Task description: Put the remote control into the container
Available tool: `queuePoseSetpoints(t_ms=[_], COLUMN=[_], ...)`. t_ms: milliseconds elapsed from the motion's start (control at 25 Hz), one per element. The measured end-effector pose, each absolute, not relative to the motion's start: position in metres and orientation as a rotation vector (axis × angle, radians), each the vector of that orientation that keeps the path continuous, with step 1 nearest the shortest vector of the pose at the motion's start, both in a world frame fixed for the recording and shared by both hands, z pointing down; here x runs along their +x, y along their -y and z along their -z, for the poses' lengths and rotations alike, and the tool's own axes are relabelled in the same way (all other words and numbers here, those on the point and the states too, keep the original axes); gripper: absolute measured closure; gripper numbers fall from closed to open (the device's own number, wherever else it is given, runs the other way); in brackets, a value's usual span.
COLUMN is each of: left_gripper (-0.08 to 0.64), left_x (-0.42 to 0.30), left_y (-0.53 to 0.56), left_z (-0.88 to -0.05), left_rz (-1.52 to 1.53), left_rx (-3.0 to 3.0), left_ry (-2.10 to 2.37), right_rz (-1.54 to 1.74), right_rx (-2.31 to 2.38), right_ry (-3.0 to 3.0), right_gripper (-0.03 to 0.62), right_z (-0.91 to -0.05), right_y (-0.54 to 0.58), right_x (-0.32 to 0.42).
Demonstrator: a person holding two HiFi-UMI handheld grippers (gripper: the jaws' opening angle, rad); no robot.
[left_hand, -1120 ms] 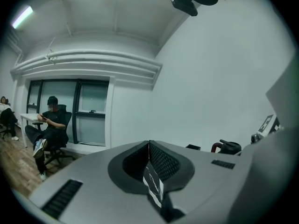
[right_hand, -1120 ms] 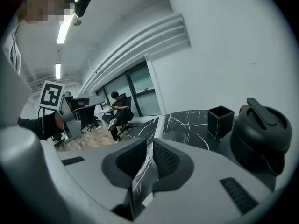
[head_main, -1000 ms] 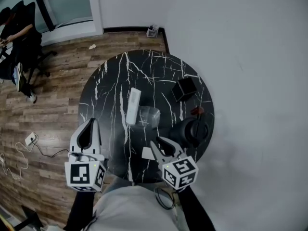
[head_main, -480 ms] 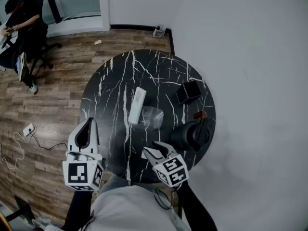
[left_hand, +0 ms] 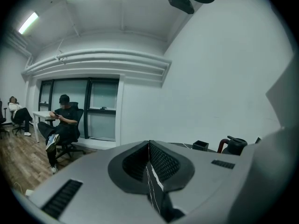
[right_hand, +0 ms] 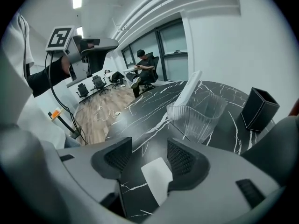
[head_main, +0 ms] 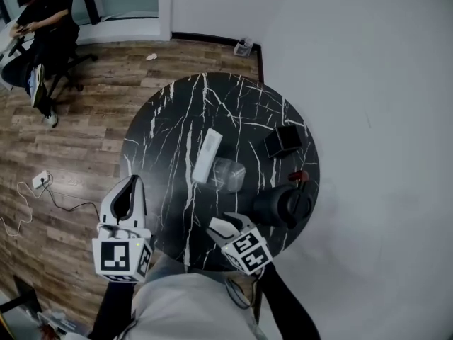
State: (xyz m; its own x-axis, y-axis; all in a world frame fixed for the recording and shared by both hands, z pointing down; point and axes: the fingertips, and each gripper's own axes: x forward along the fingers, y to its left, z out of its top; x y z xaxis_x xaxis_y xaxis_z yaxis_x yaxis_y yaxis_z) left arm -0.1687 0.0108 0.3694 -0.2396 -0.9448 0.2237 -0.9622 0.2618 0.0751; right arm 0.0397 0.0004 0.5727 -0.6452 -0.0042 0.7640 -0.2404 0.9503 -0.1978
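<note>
The white remote control [head_main: 206, 156] lies on the black marble table [head_main: 170, 129], just left of the clear ribbed container [head_main: 229, 174], which holds nothing. In the right gripper view the remote [right_hand: 188, 90] shows behind the container [right_hand: 197, 110]. My right gripper [head_main: 225, 227] hovers over the table's near edge, short of the container. Its jaws are opening with nothing held, and a flat white card [right_hand: 156, 178] on the table shows through the gap. My left gripper [head_main: 129, 191] hangs off the table's left side, shut and empty [left_hand: 149, 158].
A black kettle [head_main: 281, 205] stands at the table's right, close to my right gripper. An open black box [head_main: 283, 141] sits further back on the right. A person sits on a chair [head_main: 39, 20] across the wooden floor. A cable and socket strip [head_main: 40, 181] lie on the floor at left.
My right gripper's jaws have spread apart and it has drawn slightly back toward the near edge. The left gripper has stayed put. The head view has shifted a little.
</note>
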Motion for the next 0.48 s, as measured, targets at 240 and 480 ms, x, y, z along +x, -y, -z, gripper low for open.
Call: queuePoseSetpoints(t_ms=[240, 480], left_gripper=[0.551, 0.551], left_x=[-0.174, -0.178], left_y=[-0.015, -0.019], left_z=[-0.373, -0.378], left_rz=[-0.129, -0.136], left_rx=[1.765, 1.742], left_ry=[2.311, 2.319], right_rz=[-0.329, -0.270], right_rx=[0.096, 0.029], right_ry=[2.184, 2.119], right_gripper=[0.357, 0.344], right_z=[-0.584, -0.600], right_y=[-0.011, -0.017], right_x=[0.040, 0.041])
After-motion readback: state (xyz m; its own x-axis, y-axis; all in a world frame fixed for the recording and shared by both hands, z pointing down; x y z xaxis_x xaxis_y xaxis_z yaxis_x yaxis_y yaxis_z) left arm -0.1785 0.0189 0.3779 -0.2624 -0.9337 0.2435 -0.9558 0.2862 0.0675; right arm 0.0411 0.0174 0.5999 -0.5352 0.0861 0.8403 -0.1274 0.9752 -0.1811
